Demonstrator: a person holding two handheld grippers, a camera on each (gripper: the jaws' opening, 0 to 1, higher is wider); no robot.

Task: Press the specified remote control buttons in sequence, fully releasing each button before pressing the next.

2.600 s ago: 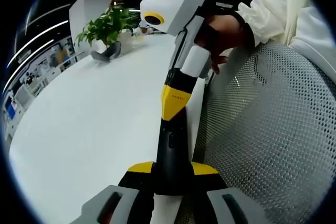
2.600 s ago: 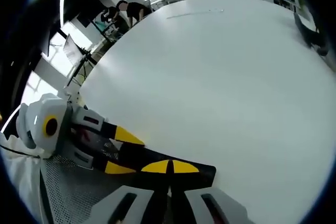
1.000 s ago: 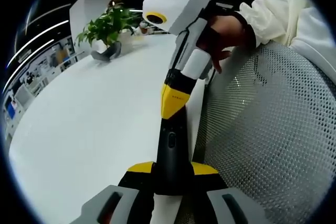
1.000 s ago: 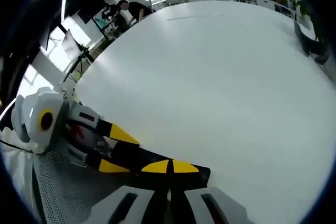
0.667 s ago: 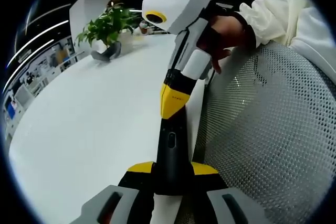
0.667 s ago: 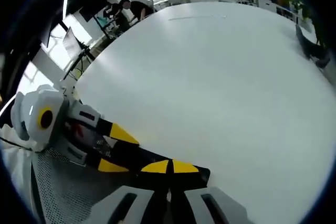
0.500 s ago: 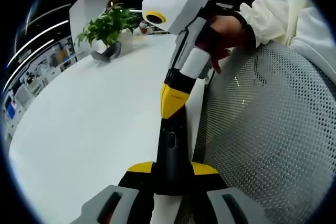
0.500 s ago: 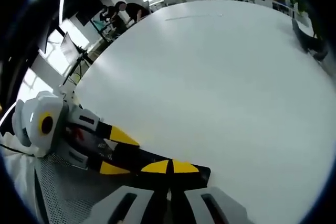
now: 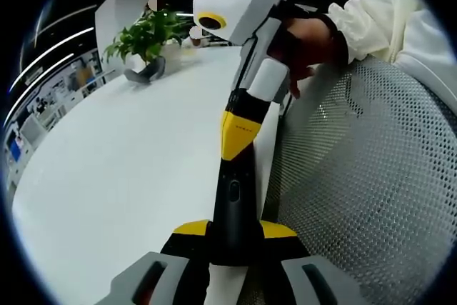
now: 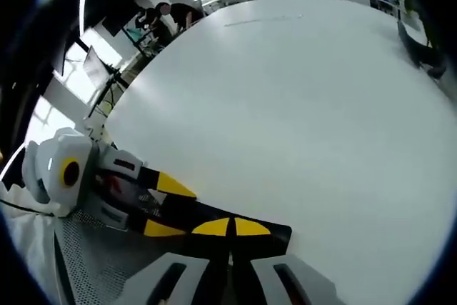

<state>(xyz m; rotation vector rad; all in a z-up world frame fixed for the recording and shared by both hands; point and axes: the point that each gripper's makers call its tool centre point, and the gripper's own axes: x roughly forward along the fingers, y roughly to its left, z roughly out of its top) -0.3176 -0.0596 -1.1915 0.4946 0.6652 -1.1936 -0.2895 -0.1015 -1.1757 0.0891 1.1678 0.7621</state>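
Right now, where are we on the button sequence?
Done: can't tell, nothing shows which buttons were pressed. In hand: left gripper is shut on the dark remote, held over the white table's edge, and the right gripper's shut yellow tips rest on the remote's top face. Left: release, then any remaining presses.

Bright, even light; glare on the white table (image 10: 300, 105), fisheye-bent edges.

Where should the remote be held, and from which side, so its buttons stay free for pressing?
Grip the near end, jaws across the two narrow long sides, coming in along its length. The remote is slim and long, with its button facing up. The left gripper grips it that way, leaving the face open to the right gripper.
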